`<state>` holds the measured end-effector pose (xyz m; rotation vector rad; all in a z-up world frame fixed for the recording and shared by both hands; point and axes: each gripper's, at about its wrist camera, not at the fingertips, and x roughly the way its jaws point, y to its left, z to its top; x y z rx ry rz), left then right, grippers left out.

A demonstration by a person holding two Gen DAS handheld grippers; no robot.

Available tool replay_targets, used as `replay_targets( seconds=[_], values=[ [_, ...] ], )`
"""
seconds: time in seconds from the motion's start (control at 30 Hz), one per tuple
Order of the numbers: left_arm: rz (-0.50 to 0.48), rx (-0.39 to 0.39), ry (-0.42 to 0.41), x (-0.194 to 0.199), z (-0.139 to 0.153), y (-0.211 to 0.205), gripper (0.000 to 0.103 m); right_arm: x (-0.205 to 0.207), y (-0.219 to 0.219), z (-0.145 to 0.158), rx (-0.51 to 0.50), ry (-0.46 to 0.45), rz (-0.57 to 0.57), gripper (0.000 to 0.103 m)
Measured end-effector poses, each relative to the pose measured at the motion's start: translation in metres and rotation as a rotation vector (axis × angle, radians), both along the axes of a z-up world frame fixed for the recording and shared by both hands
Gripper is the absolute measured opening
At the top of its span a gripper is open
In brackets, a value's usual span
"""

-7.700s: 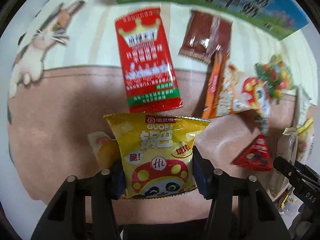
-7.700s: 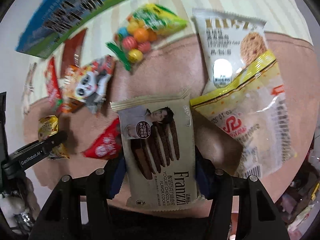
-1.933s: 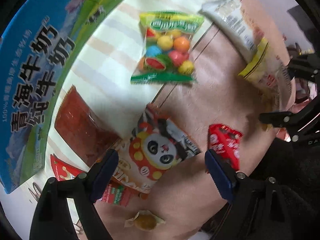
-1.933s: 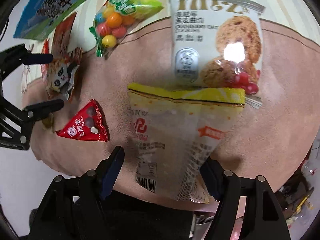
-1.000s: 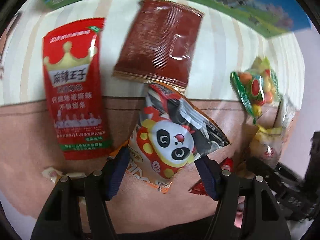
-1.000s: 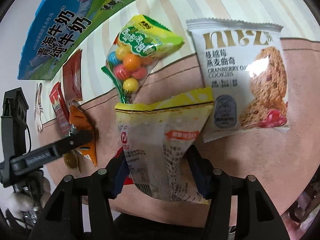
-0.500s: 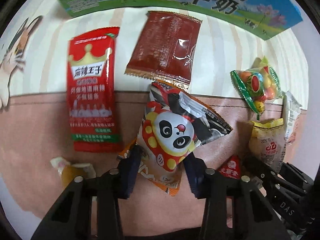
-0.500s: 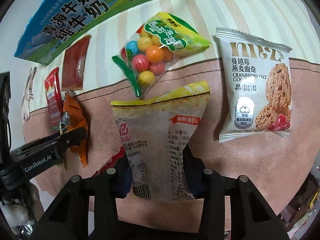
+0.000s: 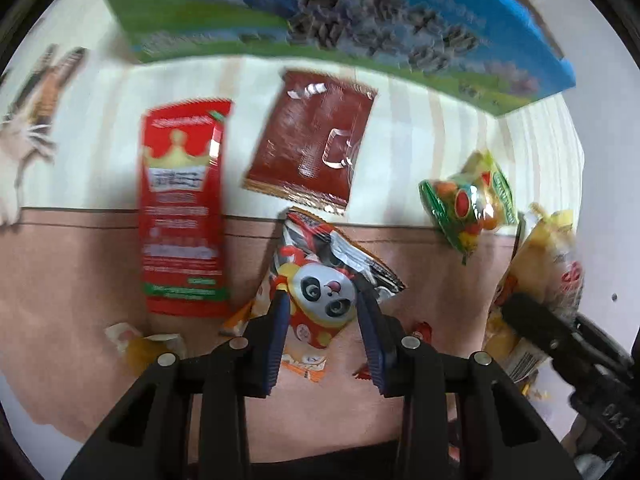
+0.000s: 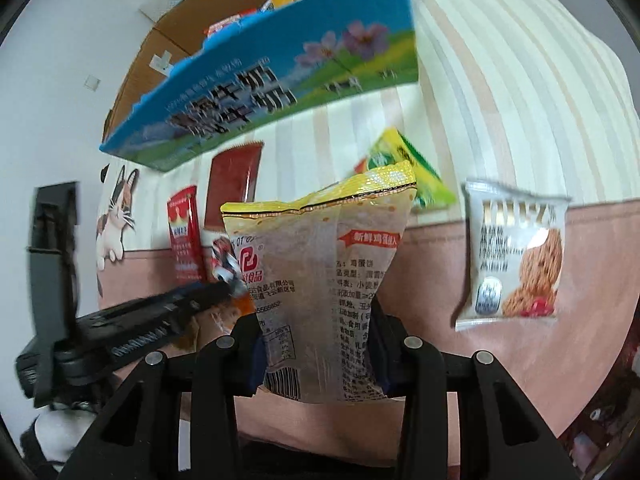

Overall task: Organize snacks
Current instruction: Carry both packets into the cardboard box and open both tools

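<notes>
Spread before me, a cloth table cover in cream and beige stripes (image 10: 520,92) gives way at a thin dark seam to a dusty-pink, suede-like panel (image 9: 76,276) on my near side. A printed calico cat with white whiskers (image 10: 116,216) sits at the cover's left end, its paws hanging over the seam; my left view catches it blurred at the far-left edge (image 9: 28,120). Behind the table stands a plain white wall (image 10: 56,48) bearing a small white square plate (image 10: 92,81). Dark clutter at the lower right (image 10: 600,420) is too blurred to make out.
</notes>
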<state>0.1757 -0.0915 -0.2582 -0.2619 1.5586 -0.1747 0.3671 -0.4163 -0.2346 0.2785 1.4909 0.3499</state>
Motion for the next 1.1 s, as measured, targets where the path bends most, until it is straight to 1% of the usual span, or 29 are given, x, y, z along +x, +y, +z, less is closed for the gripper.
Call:
replay_targets(
  seconds=[0.03, 0.07, 0.1, 0.2, 0.27, 0.33, 0.4, 0.43, 0.47, 0.53, 0.57, 0.63, 0.7, 0.77, 0.87, 0.93, 0.97, 1.0, 1.03, 1.07, 1.1],
  values=[
    [-0.004, 0.011, 0.009, 0.005, -0.008, -0.002, 0.034, 0.003, -0.002, 0.002, 0.004, 0.004, -0.004, 0.044],
    [-0.022, 0.018, 0.023, 0.007, -0.017, -0.002, 0.043, 0.006, -0.004, 0.0, 0.012, 0.013, -0.015, 0.044],
    [-0.037, 0.028, 0.043, 0.015, -0.023, 0.001, 0.055, 0.007, -0.005, -0.002, 0.018, 0.023, -0.022, 0.044],
    [-0.042, 0.012, 0.04, 0.021, -0.031, 0.005, 0.061, 0.005, -0.016, -0.007, 0.025, 0.038, -0.033, 0.044],
    [-0.068, 0.008, 0.034, 0.022, -0.033, 0.005, 0.063, 0.002, -0.02, -0.012, 0.024, 0.047, -0.037, 0.044],
    [-0.088, 0.004, 0.037, 0.024, -0.032, 0.005, 0.063, 0.001, -0.02, -0.018, 0.032, 0.064, -0.055, 0.044],
    [-0.09, -0.022, 0.035, 0.024, -0.024, 0.01, 0.063, -0.003, -0.026, -0.02, 0.036, 0.072, -0.064, 0.044],
    [-0.099, -0.035, 0.018, 0.024, -0.018, 0.008, 0.063, -0.004, -0.029, -0.021, 0.037, 0.074, -0.067, 0.044],
    [-0.13, -0.033, -0.003, 0.023, -0.009, 0.009, 0.063, -0.006, -0.032, -0.022, 0.04, 0.08, -0.072, 0.044],
    [-0.26, -0.002, -0.032, 0.018, 0.003, 0.0, 0.064, -0.008, -0.039, -0.023, 0.046, 0.087, -0.081, 0.044],
    [-0.327, 0.028, -0.041, 0.015, 0.005, -0.007, 0.065, -0.009, -0.041, -0.024, 0.048, 0.091, -0.086, 0.044],
    [-0.457, 0.1, -0.044, 0.012, -0.001, -0.018, 0.067, -0.009, -0.044, -0.025, 0.048, 0.093, -0.086, 0.044],
    [-0.527, 0.148, -0.034, 0.012, -0.011, -0.027, 0.067, -0.01, -0.043, -0.025, 0.045, 0.09, -0.082, 0.044],
    [-0.572, 0.171, 0.001, 0.018, -0.029, -0.033, 0.067, -0.01, -0.041, -0.024, 0.042, 0.087, -0.074, 0.044],
    [-0.611, 0.167, 0.051, 0.023, -0.052, -0.042, 0.067, -0.011, -0.038, -0.025, 0.032, 0.087, -0.065, 0.044],
    [-0.63, 0.203, 0.038, 0.022, -0.059, -0.046, 0.067, -0.013, -0.037, -0.026, 0.023, 0.09, -0.064, 0.044],
    [-0.617, 0.202, 0.028, 0.024, -0.059, -0.046, 0.067, -0.014, -0.037, -0.027, 0.016, 0.091, -0.063, 0.044],
    [-0.589, 0.181, 0.015, 0.024, -0.056, -0.042, 0.063, -0.015, -0.038, -0.028, 0.011, 0.091, -0.065, 0.044],
    [-0.556, 0.164, 0.004, 0.024, -0.053, -0.042, 0.057, -0.016, -0.039, -0.028, 0.01, 0.091, -0.066, 0.044],
    [-0.51, 0.157, 0.006, 0.02, -0.049, -0.033, 0.048, -0.017, -0.039, -0.028, 0.007, 0.09, -0.067, 0.044],
    [-0.455, 0.133, 0.019, 0.021, -0.047, -0.027, 0.047, -0.018, -0.039, -0.028, 0.005, 0.087, -0.071, 0.044]
  ],
)
